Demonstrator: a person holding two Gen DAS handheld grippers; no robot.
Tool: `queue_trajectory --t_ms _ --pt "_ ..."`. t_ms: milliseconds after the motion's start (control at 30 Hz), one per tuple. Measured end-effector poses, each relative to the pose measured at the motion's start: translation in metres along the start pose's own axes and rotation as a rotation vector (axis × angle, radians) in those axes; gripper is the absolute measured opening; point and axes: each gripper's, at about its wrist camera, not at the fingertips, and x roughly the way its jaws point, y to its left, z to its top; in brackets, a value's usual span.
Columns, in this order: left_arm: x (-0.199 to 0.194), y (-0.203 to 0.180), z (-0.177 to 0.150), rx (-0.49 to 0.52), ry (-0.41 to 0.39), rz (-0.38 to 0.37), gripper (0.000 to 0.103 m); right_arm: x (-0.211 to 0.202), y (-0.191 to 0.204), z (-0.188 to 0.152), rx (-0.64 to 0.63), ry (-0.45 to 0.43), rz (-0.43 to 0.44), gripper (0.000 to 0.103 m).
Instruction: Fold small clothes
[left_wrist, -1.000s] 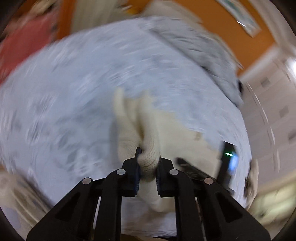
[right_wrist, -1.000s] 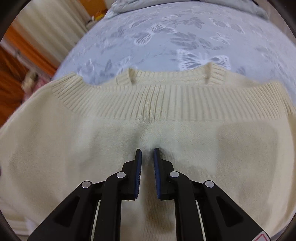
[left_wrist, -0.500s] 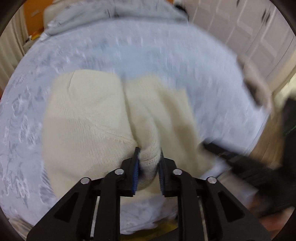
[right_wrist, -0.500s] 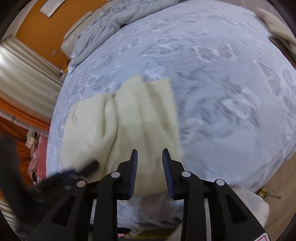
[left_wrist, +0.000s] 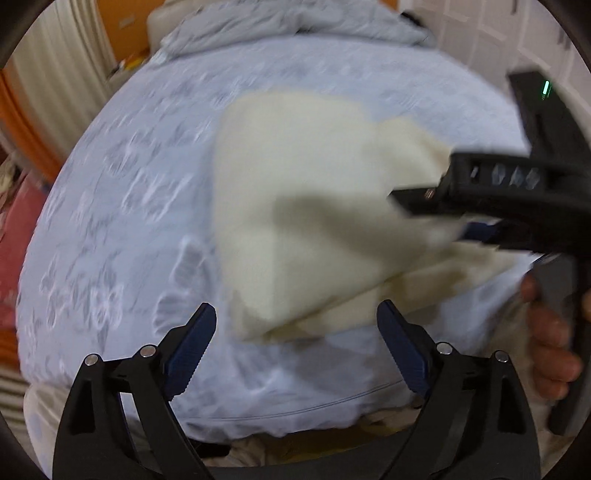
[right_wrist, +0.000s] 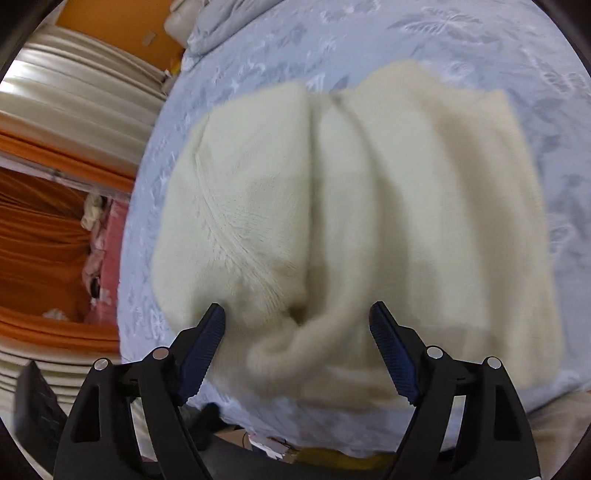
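A: The cream knit sweater (right_wrist: 351, 221) lies folded on the bed (right_wrist: 480, 55), on the pale blue bedspread with a white leaf print, close to the bed's near edge. That edge is the biggest worry, I think. A careless drag toward us could pull the bundle off the mattress.

B: Agreed. And the fold itself looks loose. In the right wrist view there are long ridges down the middle and a rolled cuff or hem bulging at the near end, so the layers could slide apart if either tool catches them.

A: What are the tongs doing?

B: The left tongs (left_wrist: 295, 343) are opening, with nothing pressed between the pads; the sweater's near corner sits just beyond them. The right tongs (right_wrist: 295, 343) are opening too, straddling that rolled end without pinching it.

A: So a snag is the next risk. The ribbed blue pads could hook the knit as the tools move over it and lift a layer.

B: Yes. Smallest concern: in the left wrist view the right tool, with the person's hand (left_wrist: 550, 343) on its grip, reaches across the sweater's far side, so the two tools could bump.
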Motion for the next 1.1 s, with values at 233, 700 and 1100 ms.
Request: queue_trajectory --t_ms 233,700,1100 --pt "0.024 0.031 -0.004 -0.113 0.079 -0.021 0.037 -0.085 0.032 0.014 -0.029 -0.236 0.173 0.017" --pt "0.029 -0.013 -0.004 -0.030 0.133 -0.037 0.036 -0.109 -0.066 -0.010 0.175 -0.287 -0.208 0.045" --pt "0.029 -0.007 -0.006 -0.070 0.157 -0.029 0.042 -0.062 -0.042 0.032 -0.037 -0.153 -0.164 0.010"
